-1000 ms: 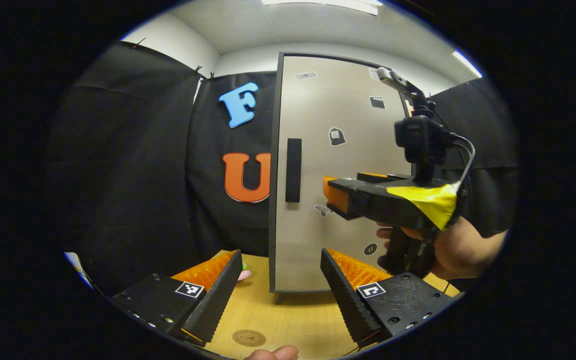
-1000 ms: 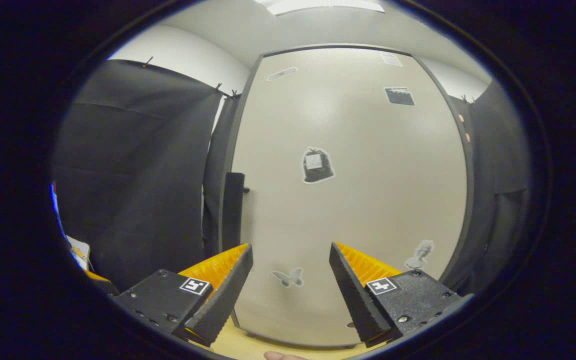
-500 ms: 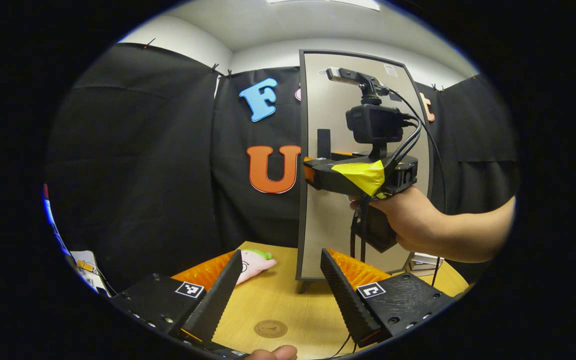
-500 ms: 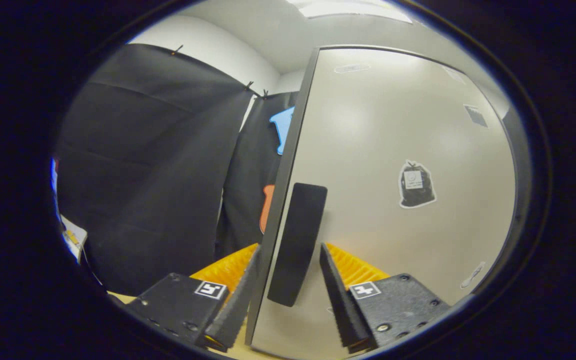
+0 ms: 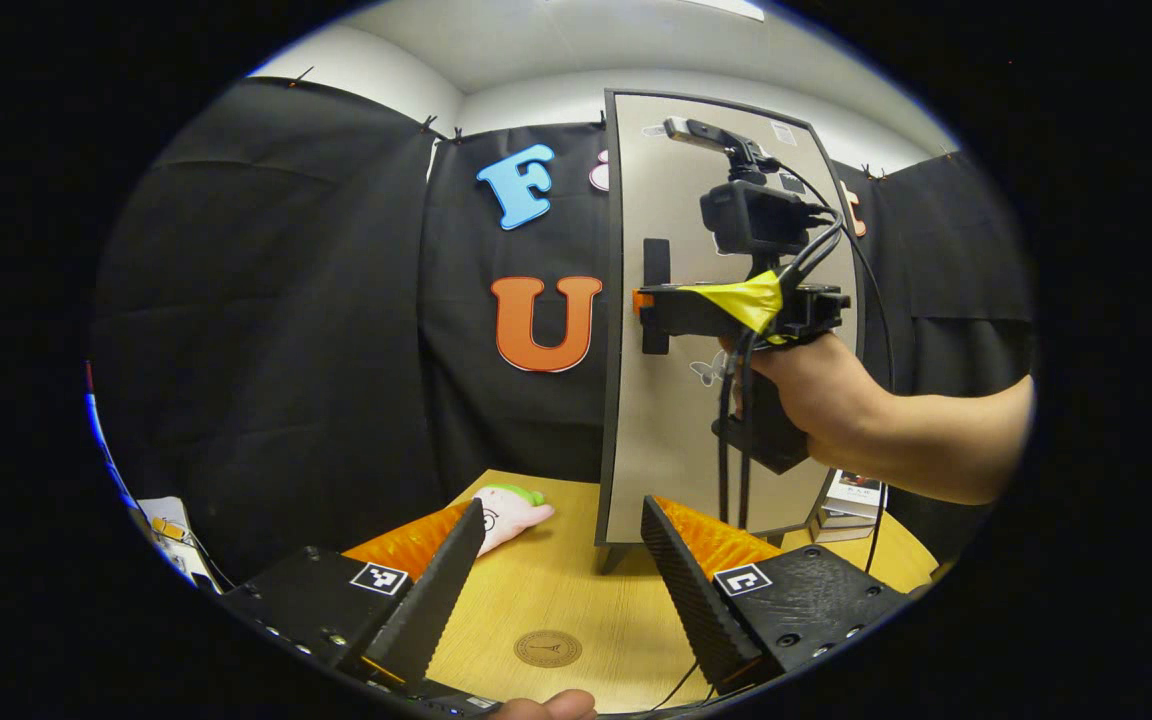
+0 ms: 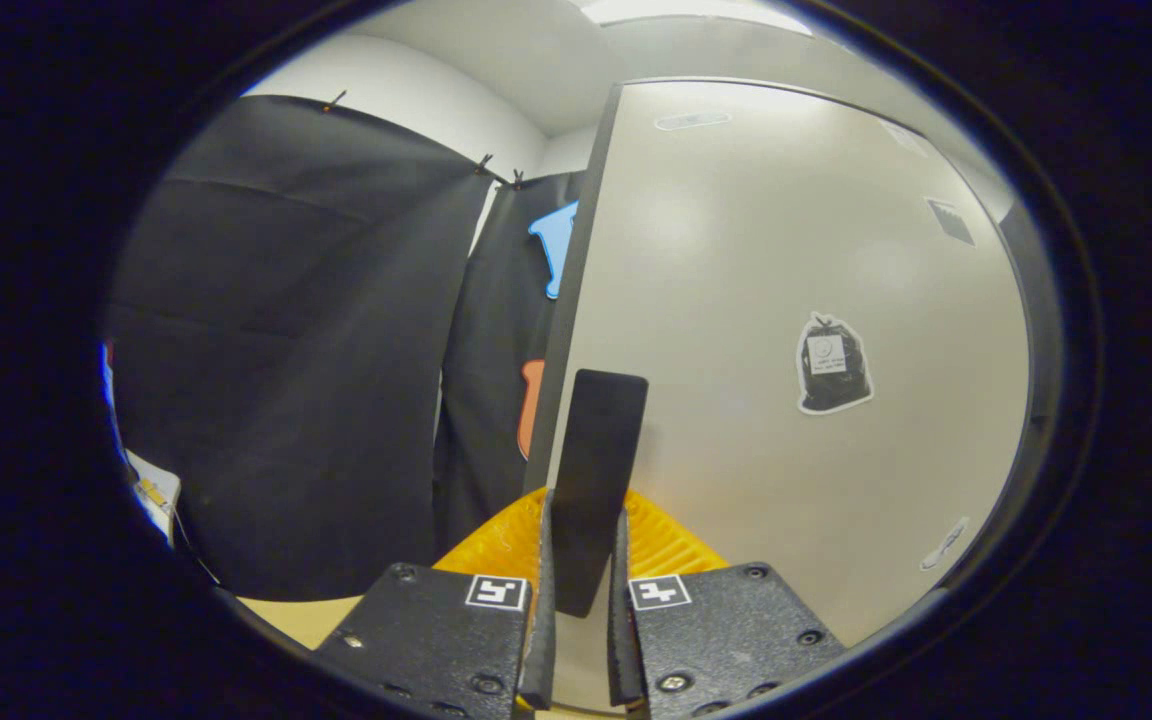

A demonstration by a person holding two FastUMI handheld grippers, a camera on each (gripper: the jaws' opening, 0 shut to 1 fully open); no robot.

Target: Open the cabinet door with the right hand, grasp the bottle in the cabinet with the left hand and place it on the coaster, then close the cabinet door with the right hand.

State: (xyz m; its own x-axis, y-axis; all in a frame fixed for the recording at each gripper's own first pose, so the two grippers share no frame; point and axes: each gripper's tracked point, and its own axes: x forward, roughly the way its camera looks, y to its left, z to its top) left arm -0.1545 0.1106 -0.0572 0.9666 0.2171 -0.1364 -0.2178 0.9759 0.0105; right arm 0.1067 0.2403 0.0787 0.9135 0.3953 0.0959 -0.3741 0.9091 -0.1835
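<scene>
Tongs (image 6: 581,600) newly closed around handle (image 6: 591,480)

- Cabinet door (image 5: 676,400): tall, pale grey panel with a dark frame, bearing several small stickers. It stands upright at the back of the wooden worktop (image 5: 556,590).
- Door handle (image 6: 591,480): black vertical bar near the door's left edge, seated between the two fingers of the right hand-held gripper (image 6: 581,610).
- Coaster (image 5: 548,648): round, brown, lying flat on the worktop in front of the door, nothing on it.
</scene>
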